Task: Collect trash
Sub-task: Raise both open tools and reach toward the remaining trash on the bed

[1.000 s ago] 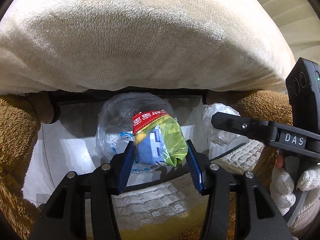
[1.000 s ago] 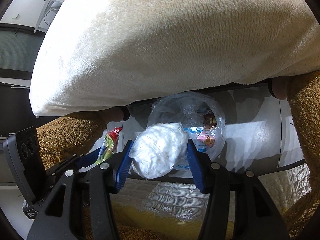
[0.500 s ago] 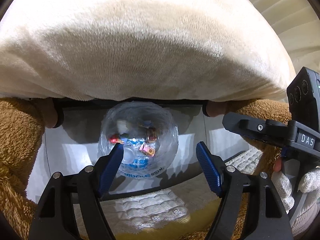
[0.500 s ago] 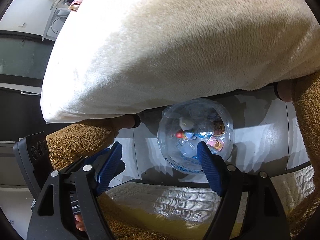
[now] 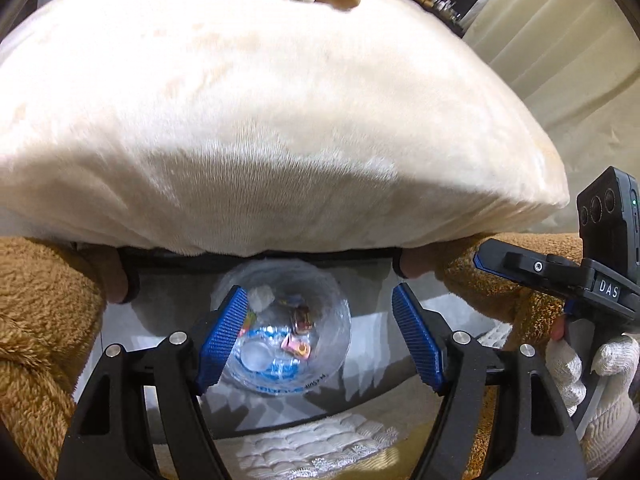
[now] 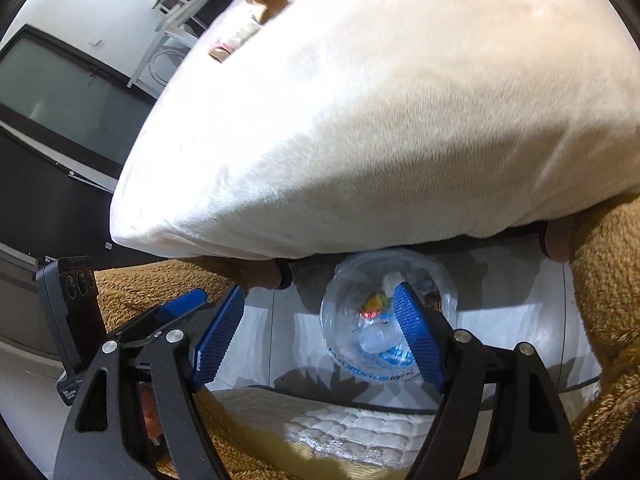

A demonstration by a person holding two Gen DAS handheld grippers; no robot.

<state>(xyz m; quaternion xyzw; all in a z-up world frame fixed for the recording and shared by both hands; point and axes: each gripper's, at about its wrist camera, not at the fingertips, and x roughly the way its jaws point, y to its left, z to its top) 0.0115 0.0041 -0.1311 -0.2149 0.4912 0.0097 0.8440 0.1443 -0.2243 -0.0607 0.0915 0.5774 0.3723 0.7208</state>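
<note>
Blue-padded left gripper [image 5: 320, 344] and right gripper [image 6: 320, 342] both hang spread and empty above the clear trash bag [image 5: 286, 322], which holds wrappers under the cream cushion [image 5: 260, 120]. "DAS" marks the right gripper's body.

"DAS" in white capitals on a small black plate on the right gripper [image 5: 496, 264], seen in the left wrist view. Blue print runs along the lower wall of the clear plastic bag-lined bin [image 5: 320, 364], mirrored and warped, not legible in either view; same blue print in the right wrist view [image 6: 360, 376], also unreadable. Small white label low on the left gripper's camera block [image 6: 69, 394], too small to read.
</note>
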